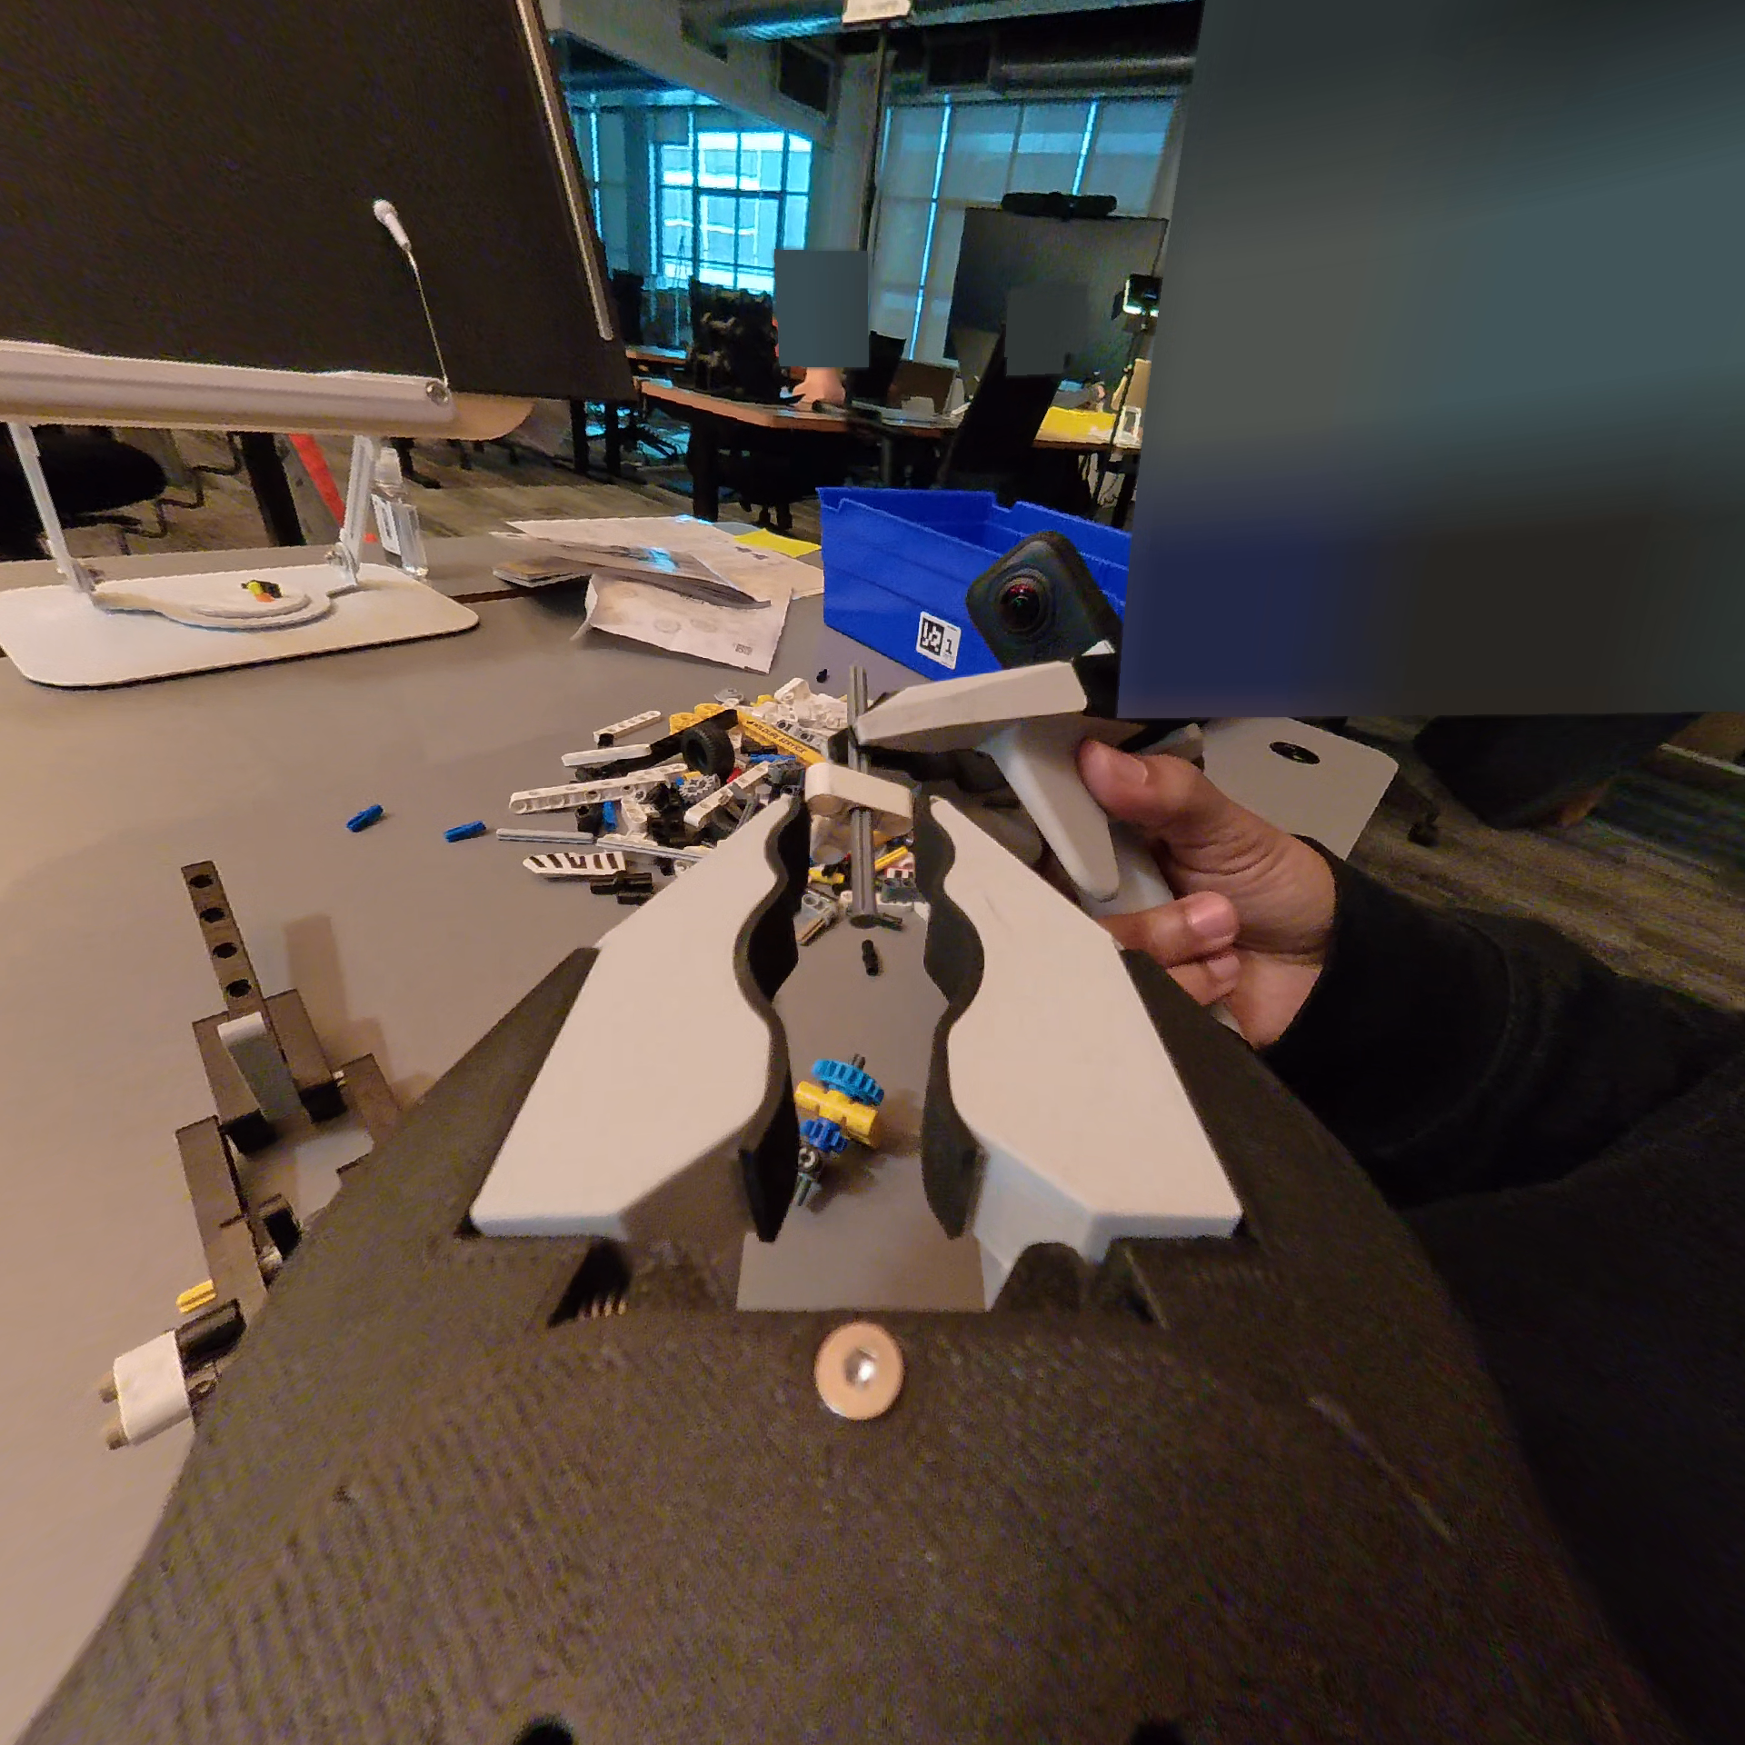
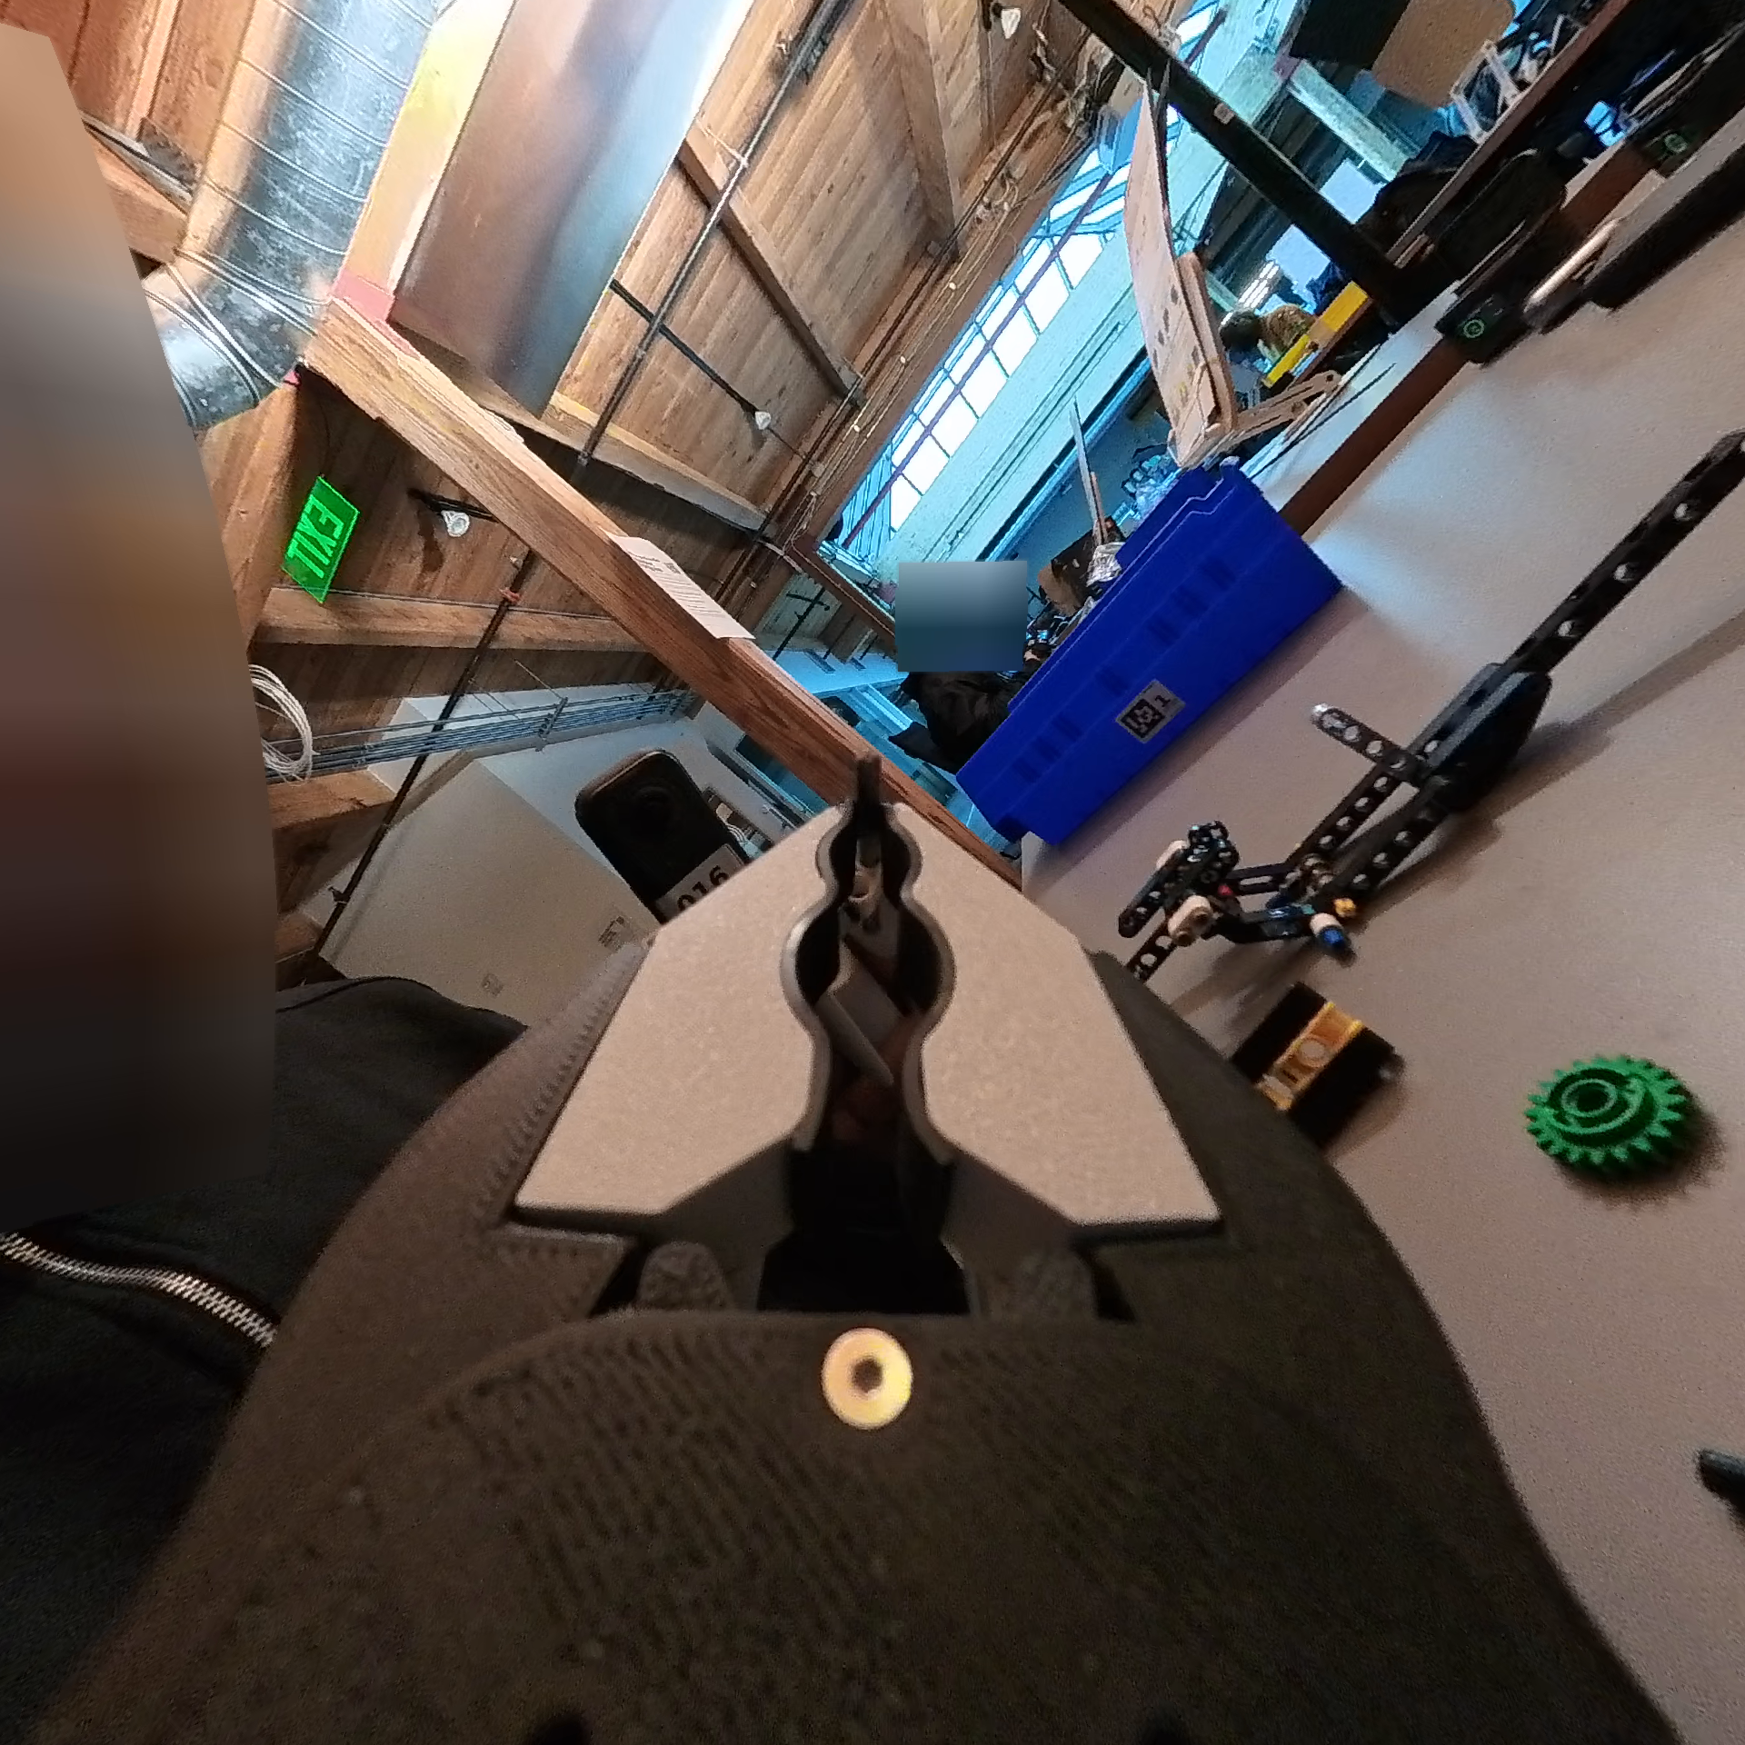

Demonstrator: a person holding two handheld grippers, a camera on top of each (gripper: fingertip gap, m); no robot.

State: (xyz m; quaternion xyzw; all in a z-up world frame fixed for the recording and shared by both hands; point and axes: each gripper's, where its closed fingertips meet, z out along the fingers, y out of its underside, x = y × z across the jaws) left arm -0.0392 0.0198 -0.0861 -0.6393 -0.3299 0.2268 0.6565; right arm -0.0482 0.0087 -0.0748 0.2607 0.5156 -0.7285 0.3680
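Observation:
My right gripper (image 2: 867,831) is shut on a thin grey axle (image 2: 867,784) that sticks out past its fingertips. In the left wrist view this gripper (image 1: 855,736) comes in from the right in a person's hand (image 1: 1218,869) and holds the axle (image 1: 861,850) upright above the table. A small white connector (image 1: 859,788) sits on the axle. My left gripper (image 1: 859,803) has its two fingertips on the ends of that connector. A blue and yellow gear assembly (image 1: 838,1109) lies on the table under the left fingers.
A pile of loose bricks (image 1: 680,784) lies ahead on the grey table (image 1: 283,755). A black beam assembly (image 1: 245,1067) stands at the left. A blue bin (image 1: 897,567), papers (image 1: 661,585) and a monitor stand (image 1: 236,614) are behind. A green gear (image 2: 1610,1119) lies nearby. Only a small space, under 4 cm, lies between the two pairs of fingers.

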